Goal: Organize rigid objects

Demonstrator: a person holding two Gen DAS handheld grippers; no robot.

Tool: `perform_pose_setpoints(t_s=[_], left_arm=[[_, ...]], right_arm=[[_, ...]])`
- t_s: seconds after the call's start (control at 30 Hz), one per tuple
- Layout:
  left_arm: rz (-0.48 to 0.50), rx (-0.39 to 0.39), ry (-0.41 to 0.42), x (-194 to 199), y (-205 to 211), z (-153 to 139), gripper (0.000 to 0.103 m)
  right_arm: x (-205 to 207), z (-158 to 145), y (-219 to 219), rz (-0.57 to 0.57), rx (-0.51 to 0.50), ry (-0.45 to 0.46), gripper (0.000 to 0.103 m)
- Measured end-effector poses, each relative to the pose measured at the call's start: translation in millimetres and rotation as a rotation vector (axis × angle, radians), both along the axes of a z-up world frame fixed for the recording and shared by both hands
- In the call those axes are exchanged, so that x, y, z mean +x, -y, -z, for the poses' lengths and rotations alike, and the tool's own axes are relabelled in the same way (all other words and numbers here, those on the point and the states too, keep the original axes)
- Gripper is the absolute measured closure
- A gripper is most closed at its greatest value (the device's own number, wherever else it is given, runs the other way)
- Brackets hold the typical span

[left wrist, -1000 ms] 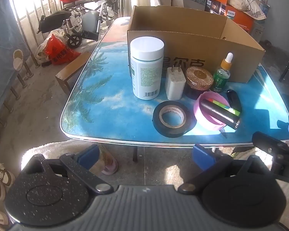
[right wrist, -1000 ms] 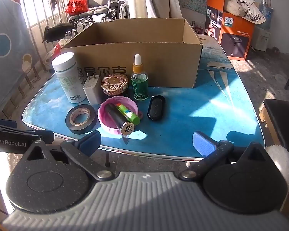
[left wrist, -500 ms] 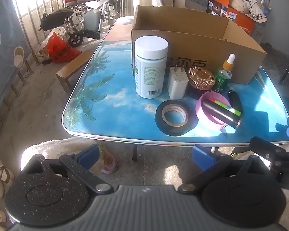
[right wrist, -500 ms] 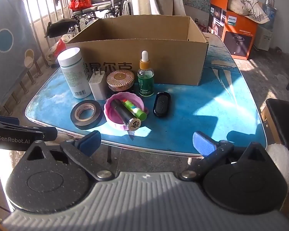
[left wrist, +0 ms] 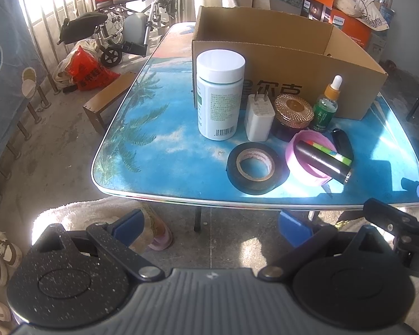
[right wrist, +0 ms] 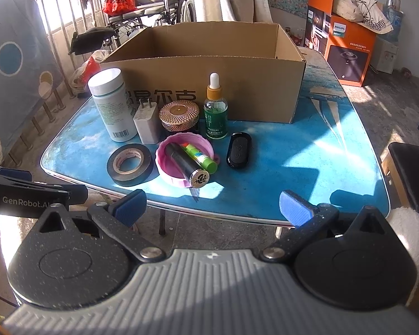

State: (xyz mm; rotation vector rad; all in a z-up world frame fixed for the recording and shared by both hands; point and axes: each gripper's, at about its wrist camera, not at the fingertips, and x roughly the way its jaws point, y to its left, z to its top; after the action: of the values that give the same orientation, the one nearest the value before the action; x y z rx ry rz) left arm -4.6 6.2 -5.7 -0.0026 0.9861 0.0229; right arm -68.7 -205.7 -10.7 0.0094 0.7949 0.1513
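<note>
Both grippers hang just off the near edge of the table (right wrist: 307, 150), short of it and touching nothing. The left gripper (left wrist: 212, 224) has its blue-padded fingers spread wide with only floor between them, and the right gripper (right wrist: 213, 205) is spread just as wide and holds nothing.

An open cardboard box (right wrist: 209, 89) stands toward the far edge of the table. Along its front wall, from the left corner inward, stand a white pill bottle (right wrist: 111, 106) with a white cap, a white charger plug (right wrist: 147, 124) just beside it, a small round jar with a gold lid (right wrist: 178, 115), and a green dropper bottle (right wrist: 215, 111) with an orange collar, all upright.

Nearer the front edge lies a flat roll of black tape (right wrist: 130, 164). Just beside it on the right sits a pink lid (right wrist: 170, 164) turned up like a dish, with a black tube (right wrist: 185, 164) and a green marker (right wrist: 202, 157) lying across it, their ends sticking out over its rim toward the near edge. A black key fob (right wrist: 239, 150) lies flat to the right of the lid, apart from it.

In the left view the same tape (left wrist: 254, 166) and pink lid (left wrist: 301, 164) lie closest to the near edge.
</note>
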Motion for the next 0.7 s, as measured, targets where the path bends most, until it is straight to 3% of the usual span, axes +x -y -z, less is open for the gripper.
perform_pose_setpoints(t_s=[0.7], left_arm=[[-0.001, 0.011, -0.003, 0.0, -0.7, -0.6, 0.000]], right_arm=[[3.5, 1.4, -1.2, -0.009, 0.012, -0.019, 0.001]])
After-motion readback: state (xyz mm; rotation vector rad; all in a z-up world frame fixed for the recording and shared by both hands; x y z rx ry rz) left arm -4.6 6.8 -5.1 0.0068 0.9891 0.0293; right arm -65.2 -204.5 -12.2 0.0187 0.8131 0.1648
